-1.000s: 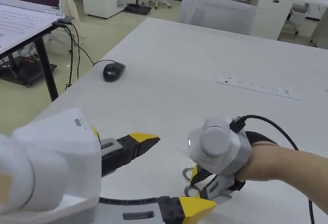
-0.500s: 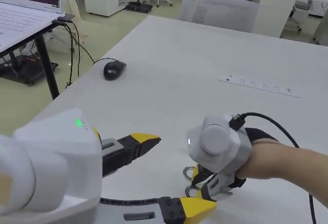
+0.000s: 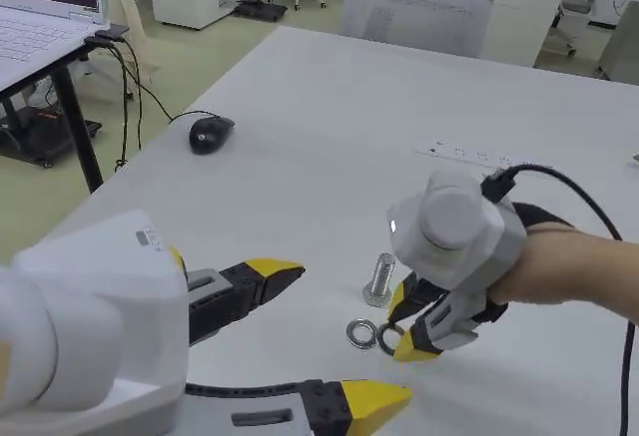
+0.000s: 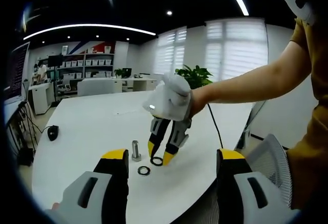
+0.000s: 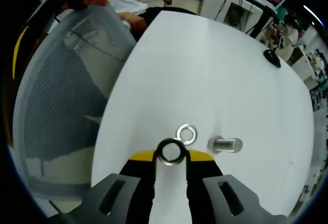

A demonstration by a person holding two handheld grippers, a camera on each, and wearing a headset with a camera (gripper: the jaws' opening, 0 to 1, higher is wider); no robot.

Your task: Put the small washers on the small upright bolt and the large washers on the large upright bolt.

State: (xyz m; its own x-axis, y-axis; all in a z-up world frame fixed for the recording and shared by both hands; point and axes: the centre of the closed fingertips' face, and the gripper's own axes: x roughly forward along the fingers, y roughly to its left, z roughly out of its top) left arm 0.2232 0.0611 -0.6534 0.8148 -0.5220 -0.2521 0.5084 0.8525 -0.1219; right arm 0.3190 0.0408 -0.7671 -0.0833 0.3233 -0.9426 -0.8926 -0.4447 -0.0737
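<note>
A steel upright bolt [image 3: 380, 279] stands on the white table [image 3: 329, 137]. Just in front of it a washer [image 3: 359, 333] lies flat. My right gripper [image 3: 402, 334] hovers right of that washer, shut on a second washer [image 3: 387, 337] held just above the table. The right gripper view has this held washer [image 5: 170, 151] pinched at the tips of the right gripper [image 5: 170, 156], with the loose washer [image 5: 186, 134] and the bolt [image 5: 225, 144] beyond. My left gripper [image 3: 334, 333] is open and holds nothing. In its view, the left gripper [image 4: 172, 155] faces the right gripper [image 4: 164, 155] and the bolt [image 4: 136, 150].
A black mouse [image 3: 211, 133] with its cable lies far left on the table. A white power strip [image 3: 469, 155] lies at the back right. A laptop [image 3: 40, 7] sits on a side desk at left. A mesh chair [image 5: 61, 90] stands at the table's near edge.
My right gripper has risen and shifted right with one washer in it, uncovering the bolt. The other washer stays on the table. The left gripper has held still.
</note>
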